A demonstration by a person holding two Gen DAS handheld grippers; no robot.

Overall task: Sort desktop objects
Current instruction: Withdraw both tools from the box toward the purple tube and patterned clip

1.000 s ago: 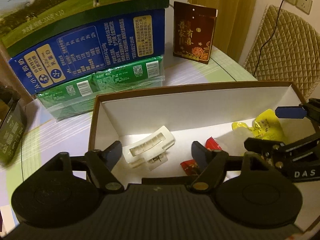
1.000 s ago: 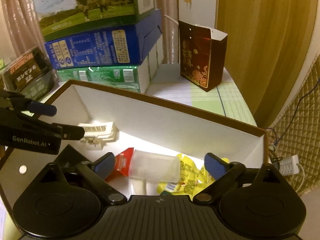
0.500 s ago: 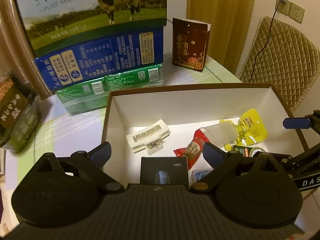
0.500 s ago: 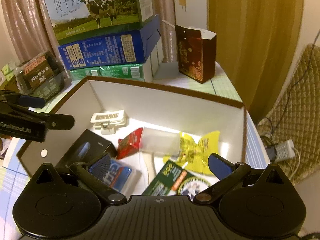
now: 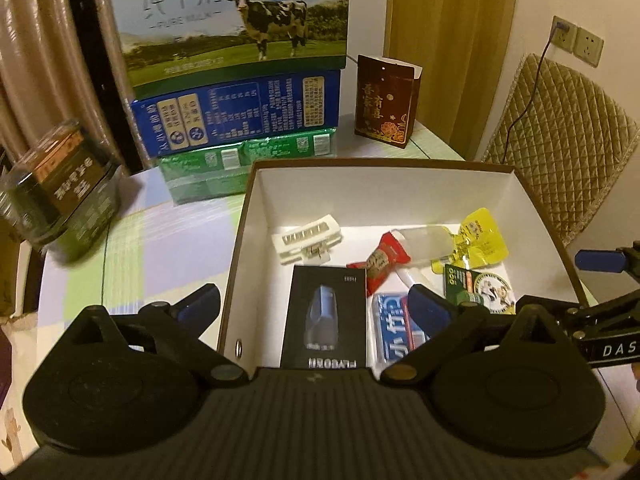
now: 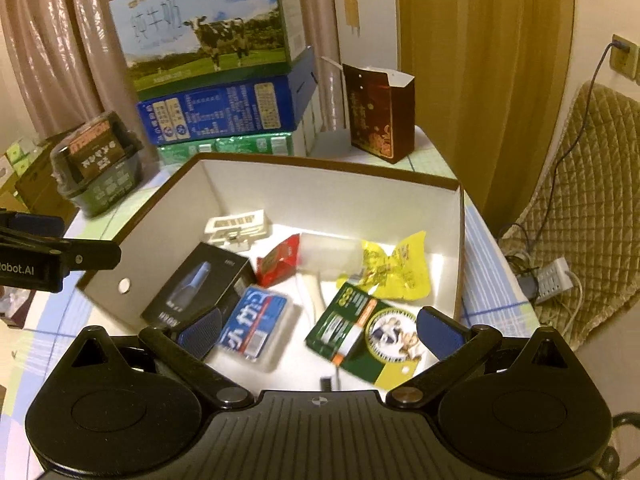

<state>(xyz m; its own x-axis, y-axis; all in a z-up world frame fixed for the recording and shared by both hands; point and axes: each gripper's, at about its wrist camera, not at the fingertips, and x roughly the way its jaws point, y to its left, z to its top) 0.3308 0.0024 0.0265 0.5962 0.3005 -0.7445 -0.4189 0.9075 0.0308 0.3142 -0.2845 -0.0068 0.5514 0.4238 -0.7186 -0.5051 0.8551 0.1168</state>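
While both grippers are hanging above the near edge of the open box (image 5: 256, 184), nothing is sitting between either pair of jaws. The left gripper (image 5: 316, 304) has just been opening and its blue pads are standing wide apart, one outside the box's left wall, the other over the blue packet (image 5: 394, 328). Between those pads, down on the box floor and untouched, the black carton (image 5: 326, 316) is lying flat. Beyond it, the white clip (image 5: 306, 238) is resting near the back wall, with the red sachet (image 5: 380, 260) and yellow pouch (image 5: 480, 236) off to the right. The right gripper (image 6: 320, 330) is spread wide too, hovering over the blue packet and the green card (image 6: 360, 328).
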